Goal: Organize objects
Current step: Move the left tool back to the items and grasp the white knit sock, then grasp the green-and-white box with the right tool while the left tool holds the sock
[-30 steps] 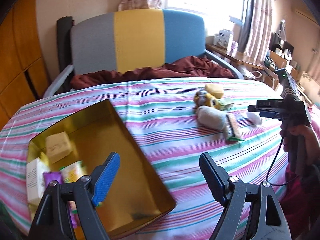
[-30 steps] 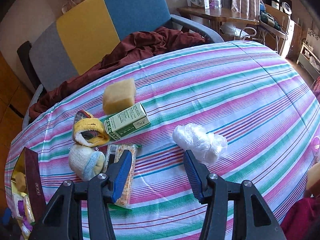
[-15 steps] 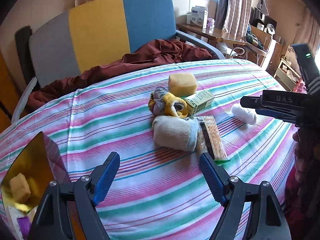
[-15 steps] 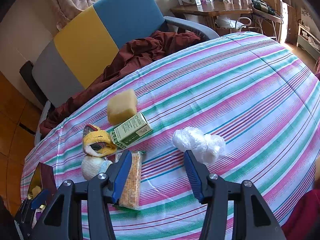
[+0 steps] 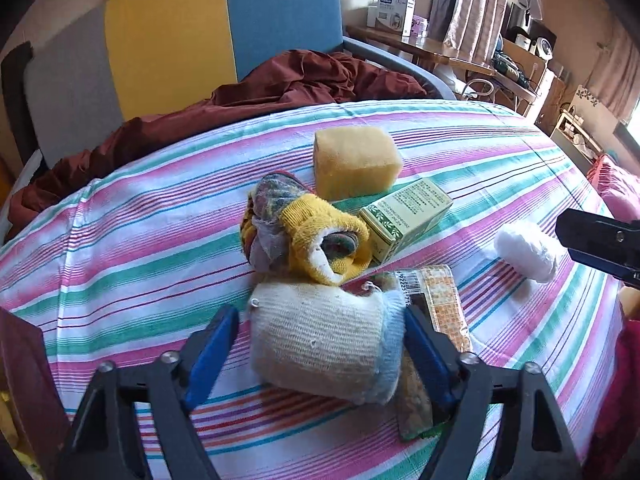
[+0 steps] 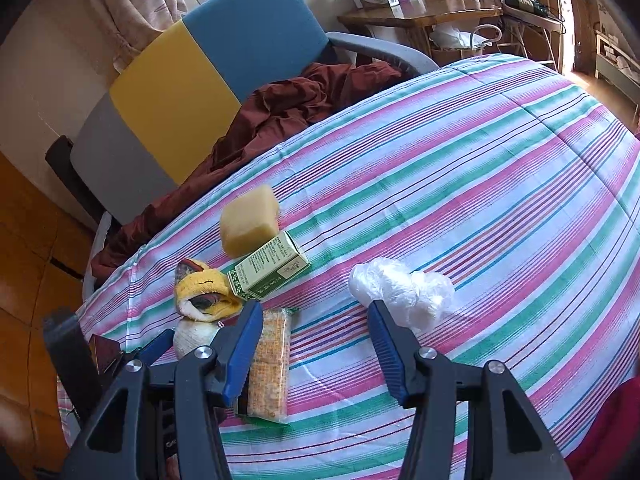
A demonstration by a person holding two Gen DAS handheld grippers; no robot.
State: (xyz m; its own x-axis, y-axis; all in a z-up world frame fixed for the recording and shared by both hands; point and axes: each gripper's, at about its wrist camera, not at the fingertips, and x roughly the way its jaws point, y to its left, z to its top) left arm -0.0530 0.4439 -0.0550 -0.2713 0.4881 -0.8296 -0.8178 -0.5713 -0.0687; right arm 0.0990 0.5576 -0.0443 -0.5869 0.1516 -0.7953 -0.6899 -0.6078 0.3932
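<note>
My left gripper (image 5: 320, 344) is spread wide around the cream rolled sock (image 5: 324, 348), which lies on the striped cloth (image 5: 152, 232) beside the snack packet (image 5: 440, 304). My right gripper (image 6: 316, 344) is spread too, gripping nothing, near the white plastic wad (image 6: 400, 292).

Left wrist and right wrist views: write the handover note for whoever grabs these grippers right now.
Left hand-held gripper: open, fingers straddling the rolled cream sock, not yet closed.
Right hand-held gripper: open, empty, low over the striped cloth, with the white plastic bag wad just past its right finger.
Still on the cloth: yellow sponge, green box, yellow sock bundle, snack packet.
Done: cannot be judged here; the dark red tin edge shows at far left.
Left: grasp the cream sock, then the rest.
</note>
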